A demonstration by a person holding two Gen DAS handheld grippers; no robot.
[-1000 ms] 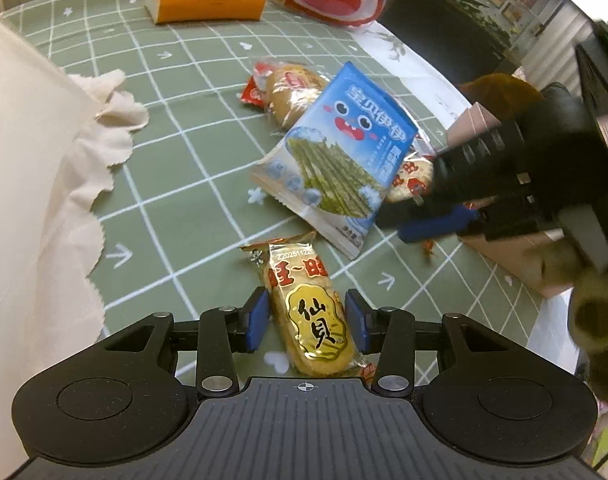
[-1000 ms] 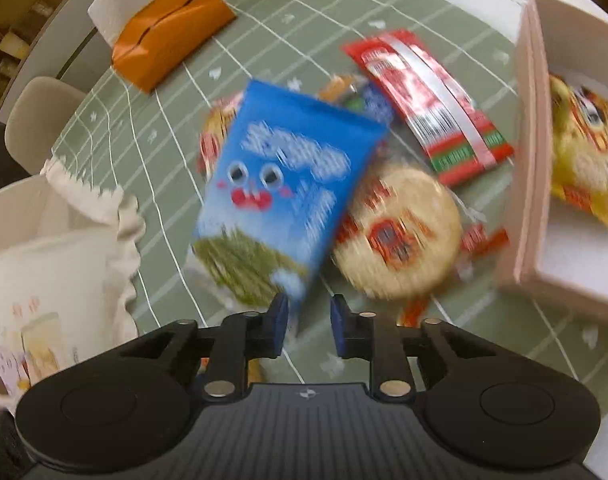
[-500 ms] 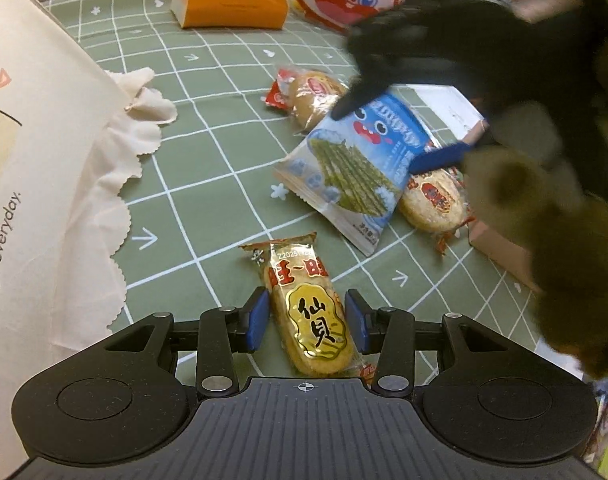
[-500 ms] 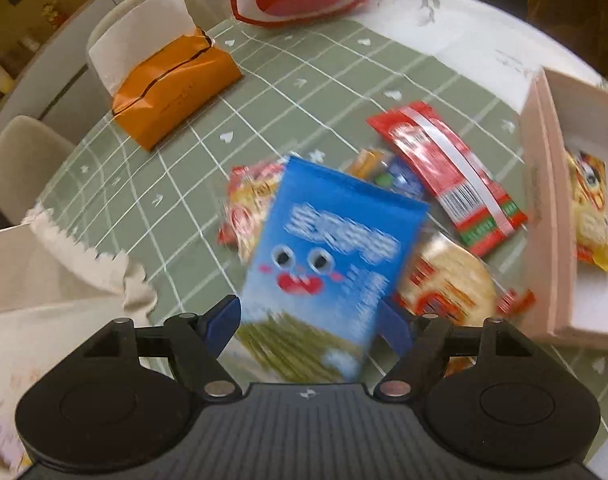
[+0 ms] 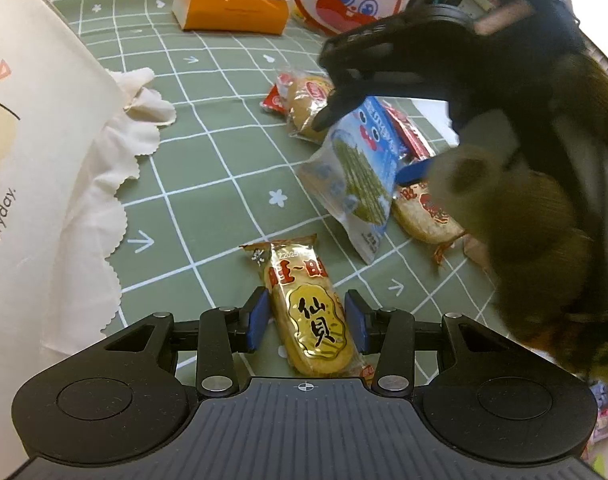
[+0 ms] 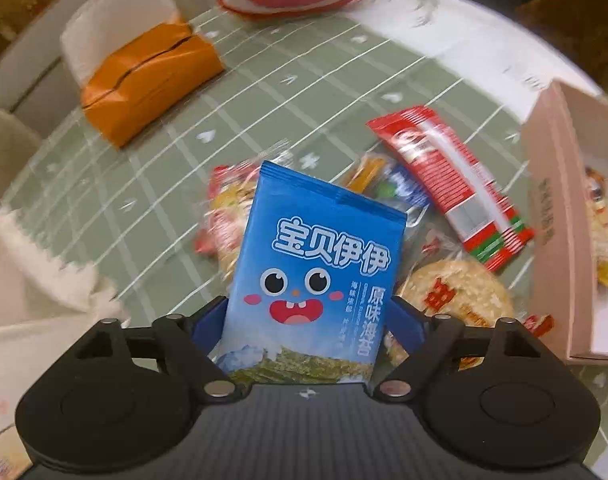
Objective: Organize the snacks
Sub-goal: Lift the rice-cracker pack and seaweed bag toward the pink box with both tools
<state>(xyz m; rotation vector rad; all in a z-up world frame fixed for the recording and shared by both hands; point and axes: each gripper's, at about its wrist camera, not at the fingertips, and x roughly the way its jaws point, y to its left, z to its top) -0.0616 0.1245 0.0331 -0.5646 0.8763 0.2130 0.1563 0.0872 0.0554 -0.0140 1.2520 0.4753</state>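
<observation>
Right tool (image 6: pixel 309 326) has its jaws opening, with the blue seaweed snack pack (image 6: pixel 315 280) between them: cartoon face, white lettering, tilted up over the other snacks on the green grid bench (image 6: pixel 264 92). Left tool (image 5: pixel 307 322) sits half apart around a gold rice cracker packet (image 5: pixel 311 316) lying flat; can't tell if the pads actually touch it. Pink box (image 6: pixel 559 208) sits off to the right.
</observation>
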